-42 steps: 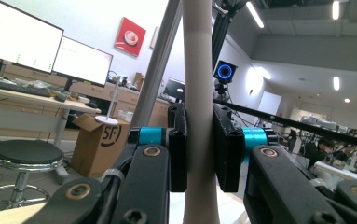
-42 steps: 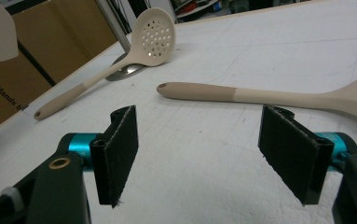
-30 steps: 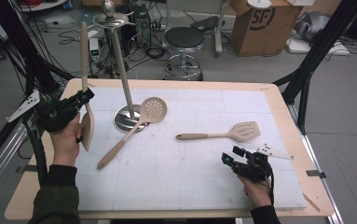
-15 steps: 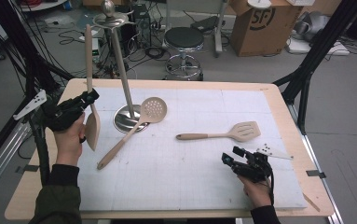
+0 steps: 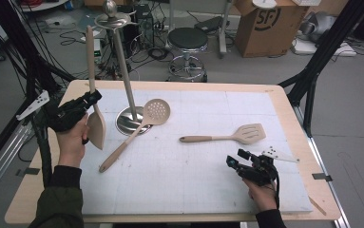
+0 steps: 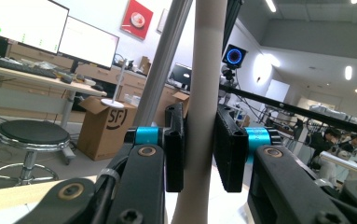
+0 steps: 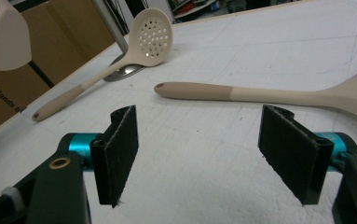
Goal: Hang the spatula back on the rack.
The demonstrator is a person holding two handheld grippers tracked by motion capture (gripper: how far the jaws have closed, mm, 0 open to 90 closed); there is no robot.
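Left gripper view cuts off the spatula [image 6: 203,116] at twelve and six; my left gripper [image 6: 199,147], just easing, pinches its handle. My right gripper [image 7: 211,154] gapes over bare mat [image 5: 189,175].

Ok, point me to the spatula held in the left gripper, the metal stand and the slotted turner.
spatula [image 5: 97,127], high view, on its blade below the gripper.
metal stand [image 5: 124,76], high view, on the upright pole.
slotted turner [image 5: 249,133], high view, on the slotted head.

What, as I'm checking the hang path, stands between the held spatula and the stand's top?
Nothing visible: the spatula, held upright in the left gripper, stands just left of the stand, open air between them.
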